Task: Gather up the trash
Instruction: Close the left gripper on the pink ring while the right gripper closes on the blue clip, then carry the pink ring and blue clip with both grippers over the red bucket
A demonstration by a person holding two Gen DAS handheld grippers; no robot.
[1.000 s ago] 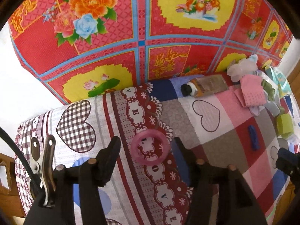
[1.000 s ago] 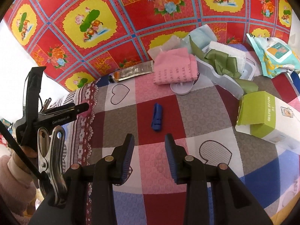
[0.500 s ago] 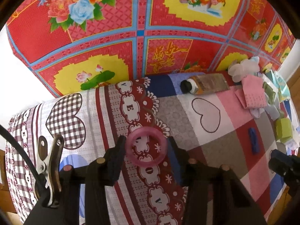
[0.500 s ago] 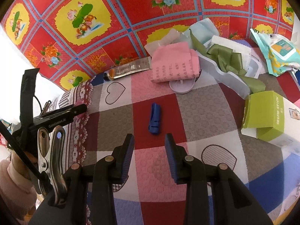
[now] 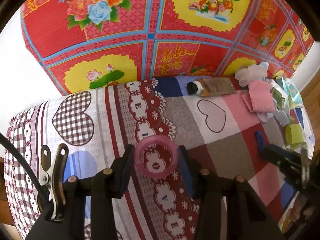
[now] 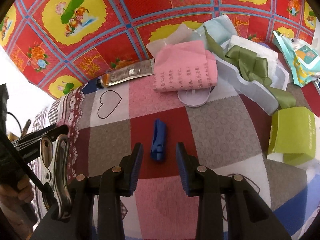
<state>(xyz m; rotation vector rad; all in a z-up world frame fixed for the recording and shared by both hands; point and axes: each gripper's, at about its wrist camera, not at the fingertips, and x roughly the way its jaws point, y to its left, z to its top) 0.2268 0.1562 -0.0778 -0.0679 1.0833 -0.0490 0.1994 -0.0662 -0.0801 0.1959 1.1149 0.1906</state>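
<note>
My left claw [image 5: 156,158] pinches a pink ring [image 5: 156,157], light, slick; my right claw [image 6: 159,156], open, empty, straddles a stiff blue clip [image 6: 158,141]; I'd squeeze its long sides.

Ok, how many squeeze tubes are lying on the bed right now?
1. The squeeze tube lies at the far edge of the bed, just left of the pink paper. Another could be hidden under the pile of wrappers.

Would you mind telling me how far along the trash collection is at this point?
Nothing looks collected yet. In hand: the left claw is shut on the pink ring, and the open right claw straddles the blue clip. Left: tube, pink paper, green ribbon, green box.
</note>
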